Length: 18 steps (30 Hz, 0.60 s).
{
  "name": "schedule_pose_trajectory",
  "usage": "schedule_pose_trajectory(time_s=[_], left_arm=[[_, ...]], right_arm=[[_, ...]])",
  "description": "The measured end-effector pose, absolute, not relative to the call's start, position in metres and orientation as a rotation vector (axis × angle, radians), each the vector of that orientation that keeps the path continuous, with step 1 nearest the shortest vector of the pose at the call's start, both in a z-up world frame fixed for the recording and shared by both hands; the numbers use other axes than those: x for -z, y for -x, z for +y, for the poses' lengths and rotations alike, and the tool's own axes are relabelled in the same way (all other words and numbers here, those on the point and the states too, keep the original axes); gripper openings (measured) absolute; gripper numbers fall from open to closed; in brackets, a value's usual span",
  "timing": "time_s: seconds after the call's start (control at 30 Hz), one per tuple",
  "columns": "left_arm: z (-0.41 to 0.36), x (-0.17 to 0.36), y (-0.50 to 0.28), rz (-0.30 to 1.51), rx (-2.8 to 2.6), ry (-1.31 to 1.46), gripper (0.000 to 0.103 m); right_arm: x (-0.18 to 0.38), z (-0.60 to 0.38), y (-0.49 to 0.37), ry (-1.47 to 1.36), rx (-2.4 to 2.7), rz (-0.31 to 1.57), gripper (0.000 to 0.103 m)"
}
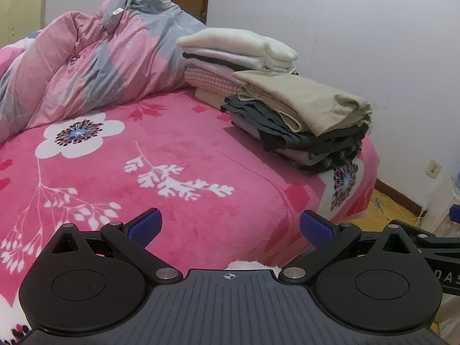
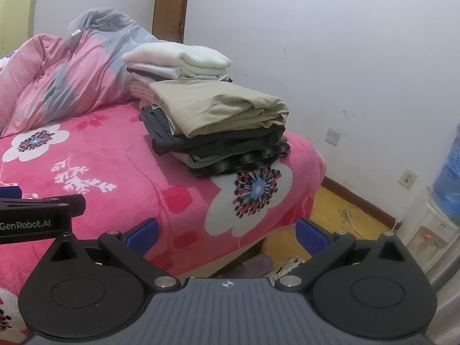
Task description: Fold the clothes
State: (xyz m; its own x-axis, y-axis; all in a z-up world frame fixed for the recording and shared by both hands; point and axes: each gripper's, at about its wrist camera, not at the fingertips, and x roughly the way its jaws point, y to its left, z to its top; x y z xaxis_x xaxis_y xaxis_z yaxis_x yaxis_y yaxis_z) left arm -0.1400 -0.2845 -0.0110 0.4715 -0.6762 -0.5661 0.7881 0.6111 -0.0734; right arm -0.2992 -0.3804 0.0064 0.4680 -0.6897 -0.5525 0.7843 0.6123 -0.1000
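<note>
Sitting folded at the far right corner of the pink floral bed (image 1: pixel 178 155), the near stack (image 1: pixel 302 120), topped by a beige garment (image 2: pixel 221 106), lies just in front of a paler stack (image 1: pixel 235 49). Left of them, a rumpled quilt (image 1: pixel 95 66) is heaped. Both the left gripper (image 1: pixel 230 227) and the right gripper (image 2: pixel 227 233) hover released, holding nothing. This looks like a pause between garments; the next move calls for finding an unfolded piece, none plainly in view.
</note>
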Motion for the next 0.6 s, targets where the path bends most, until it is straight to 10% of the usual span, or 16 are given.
schedule_pose_trajectory(time_s=[0.6], left_arm=[[-0.2838, 0.0107, 0.1367, 0.596, 0.892, -0.221, 0.103]], right_arm=[[-0.0072, -0.3809, 0.2957, -0.173, 0.908, 0.592, 0.103]])
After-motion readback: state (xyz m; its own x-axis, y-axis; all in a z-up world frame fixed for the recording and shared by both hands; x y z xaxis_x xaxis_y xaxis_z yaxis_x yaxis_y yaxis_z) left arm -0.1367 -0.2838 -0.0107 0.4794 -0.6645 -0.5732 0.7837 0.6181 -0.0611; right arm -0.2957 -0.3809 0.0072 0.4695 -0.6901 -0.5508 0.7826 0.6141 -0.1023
